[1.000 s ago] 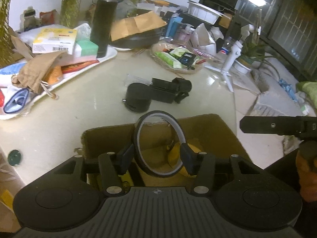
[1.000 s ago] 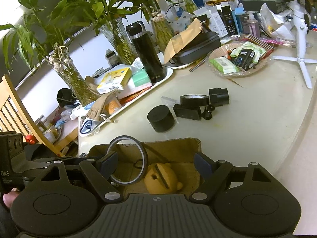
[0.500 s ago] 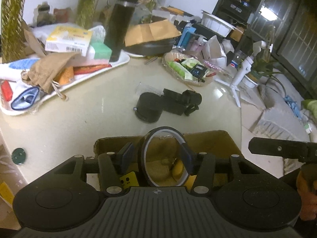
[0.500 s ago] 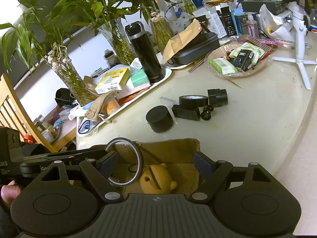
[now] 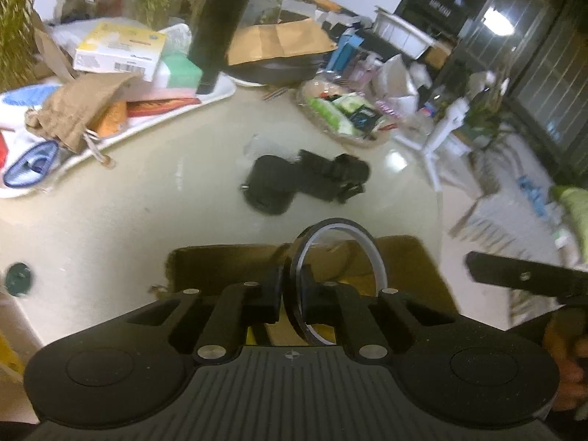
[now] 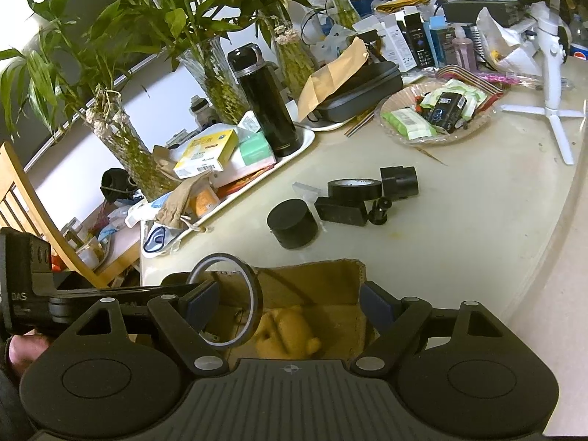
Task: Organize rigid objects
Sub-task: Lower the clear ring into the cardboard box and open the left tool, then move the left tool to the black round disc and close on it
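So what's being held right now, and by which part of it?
The left gripper pinches a thin tape ring by its band, at the ring's left side, above the cardboard box. The right gripper holds nothing.

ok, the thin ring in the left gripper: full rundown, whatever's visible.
The thin ring is a narrow dark hoop with a pale inner face, perhaps a slim tape roll. It stands upright on edge, with nothing in its centre. The left gripper is shut on its band near the bottom. It hangs above the open cardboard box, beside a yellow object lying inside. Only the gripper's fingers visibly touch it; its material is unclear.
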